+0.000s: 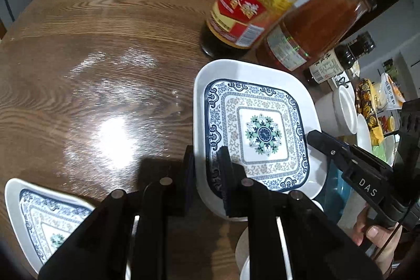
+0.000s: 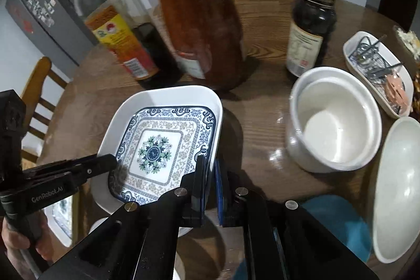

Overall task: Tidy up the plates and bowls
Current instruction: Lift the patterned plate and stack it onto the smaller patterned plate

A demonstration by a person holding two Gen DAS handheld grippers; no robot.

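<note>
Square patterned plate [image 1: 256, 127], centre-right of left-wrist frame, raised off the wooden table [image 1: 105, 57]: rigid, glossy, probably slippery and breakable; held at opposite rims, left gripper [image 1: 207, 172] and right gripper [image 2: 210, 175] both clamped on its raised white edges.

Both hand-held grippers, left [image 1: 207, 175] and right [image 2: 210, 188], clamped, angled downward.

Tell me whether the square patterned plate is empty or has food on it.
Empty: the square patterned plate shows its whole painted centre bare in both wrist views, nothing lying on it.
</note>
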